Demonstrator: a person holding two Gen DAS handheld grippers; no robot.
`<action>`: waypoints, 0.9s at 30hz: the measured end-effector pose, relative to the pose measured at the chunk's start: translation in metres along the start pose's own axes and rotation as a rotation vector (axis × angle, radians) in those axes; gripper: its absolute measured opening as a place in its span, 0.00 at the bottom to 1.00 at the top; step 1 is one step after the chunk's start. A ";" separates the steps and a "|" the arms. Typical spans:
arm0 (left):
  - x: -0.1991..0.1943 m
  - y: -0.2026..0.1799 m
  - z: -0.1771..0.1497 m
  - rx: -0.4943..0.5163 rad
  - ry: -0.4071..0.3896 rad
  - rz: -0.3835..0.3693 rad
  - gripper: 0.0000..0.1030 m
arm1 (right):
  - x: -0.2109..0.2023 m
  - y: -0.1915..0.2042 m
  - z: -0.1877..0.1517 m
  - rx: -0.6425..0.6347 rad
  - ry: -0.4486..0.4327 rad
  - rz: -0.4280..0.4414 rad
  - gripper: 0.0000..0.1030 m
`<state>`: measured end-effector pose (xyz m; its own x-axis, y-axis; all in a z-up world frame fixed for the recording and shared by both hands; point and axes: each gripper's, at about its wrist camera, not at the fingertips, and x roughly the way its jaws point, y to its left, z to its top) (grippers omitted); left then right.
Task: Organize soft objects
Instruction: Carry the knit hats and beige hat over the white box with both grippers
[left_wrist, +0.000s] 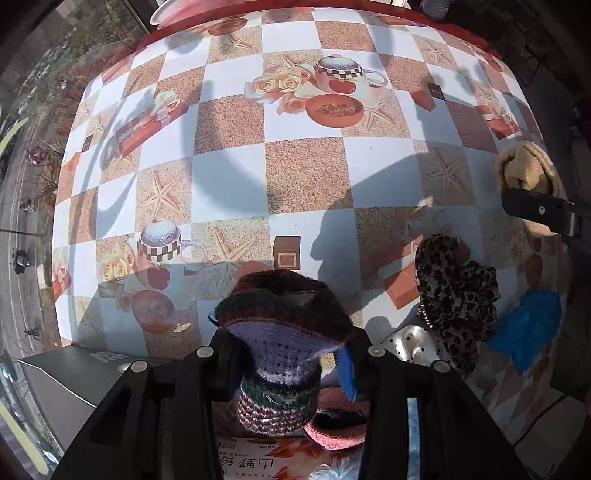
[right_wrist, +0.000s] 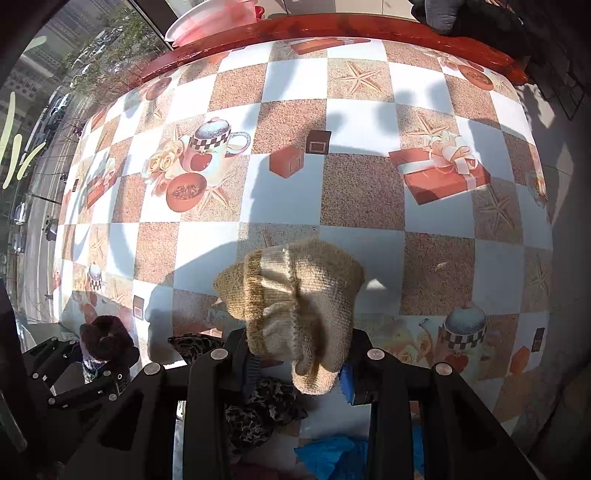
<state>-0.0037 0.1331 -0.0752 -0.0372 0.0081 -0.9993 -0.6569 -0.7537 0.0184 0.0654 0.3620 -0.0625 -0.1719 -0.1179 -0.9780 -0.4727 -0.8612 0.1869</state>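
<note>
The bench (left_wrist: 236, 122) filled both views, covered with a checkered cloth printed with teapots, roses, gift boxes and starfish, with a red wooden edge (right_wrist: 332, 27) at 12 o'clock and a pink basin (right_wrist: 214, 22) beyond it at 11 o'clock. The left gripper (left_wrist: 286, 354), at 6 o'clock in its own view, was closed on a striped knit hat (left_wrist: 284, 332) in purple, maroon and green, pinched at its middle between the black fingers and hanging clear of the cloth. The right gripper (right_wrist: 297, 356) was closed the same way on a beige knit hat (right_wrist: 295, 306), bunched between its fingers at 6 o'clock and lifted off the bench. In the left view the beige hat showed at 3 o'clock by the right gripper's black finger. A leopard-print scarf (left_wrist: 454, 295) lay on the bench at 4 o'clock in the left view, with a blue cloth (left_wrist: 524, 332) just beside it toward 3 o'clock and a silver polka-dot piece (left_wrist: 413, 343) touching its lower edge. A pink knit item (left_wrist: 340, 424) sat under the left gripper at 6 o'clock. A grey box (left_wrist: 74, 384) was at 8 o'clock. Printed paper with characters (left_wrist: 251, 461) lay at the bottom edge.
</note>
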 end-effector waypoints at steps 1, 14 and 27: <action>-0.007 0.003 -0.004 0.002 -0.012 -0.001 0.43 | -0.008 0.006 -0.009 -0.007 -0.002 0.008 0.35; -0.061 -0.018 -0.103 0.128 -0.094 -0.025 0.43 | -0.075 0.051 -0.115 0.011 0.007 0.081 0.35; -0.095 -0.003 -0.189 0.234 -0.107 -0.054 0.43 | -0.113 0.101 -0.212 0.080 0.001 0.060 0.35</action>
<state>0.1441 0.0100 0.0134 -0.0682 0.1231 -0.9901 -0.8162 -0.5776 -0.0156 0.2203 0.1838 0.0478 -0.2013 -0.1688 -0.9649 -0.5289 -0.8104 0.2521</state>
